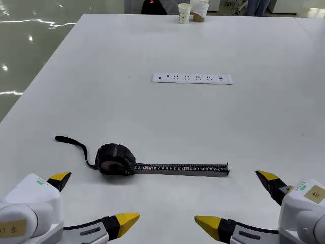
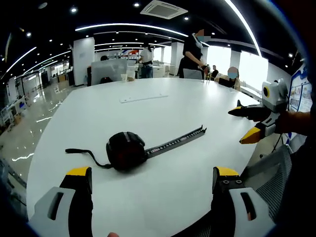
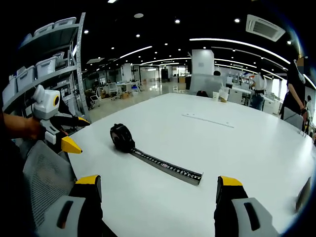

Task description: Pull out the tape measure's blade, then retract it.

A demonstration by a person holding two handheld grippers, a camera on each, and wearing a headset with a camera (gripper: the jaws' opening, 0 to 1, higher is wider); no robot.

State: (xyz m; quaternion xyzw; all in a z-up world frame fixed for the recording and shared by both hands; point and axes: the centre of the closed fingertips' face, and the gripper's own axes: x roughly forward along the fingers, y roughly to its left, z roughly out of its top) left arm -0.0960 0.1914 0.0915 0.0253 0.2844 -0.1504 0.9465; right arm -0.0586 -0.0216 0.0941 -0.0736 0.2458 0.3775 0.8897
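Overhead, paper cups (image 1: 184,12) stand beyond the tape measure (image 1: 116,159); left claw (image 1: 95,199), right claw (image 1: 233,198) gape.

The tabletop (image 1: 203,122) is smooth and white, matt with only a faint sheen. The tape measure case (image 1: 116,159) looks like black matt plastic or rubber. Its blade (image 1: 183,168) is thin and dark with pale printed marks, and its strap (image 1: 73,145) looks like black cloth. The power strip (image 1: 192,78) is smooth white plastic. Two cups (image 1: 184,13) look like paper. The floor (image 1: 30,46) is glossy and mirrors the lights. The left claw (image 1: 93,199) and right claw (image 1: 236,200) have smooth white plastic bodies and yellow-tipped black jaws.
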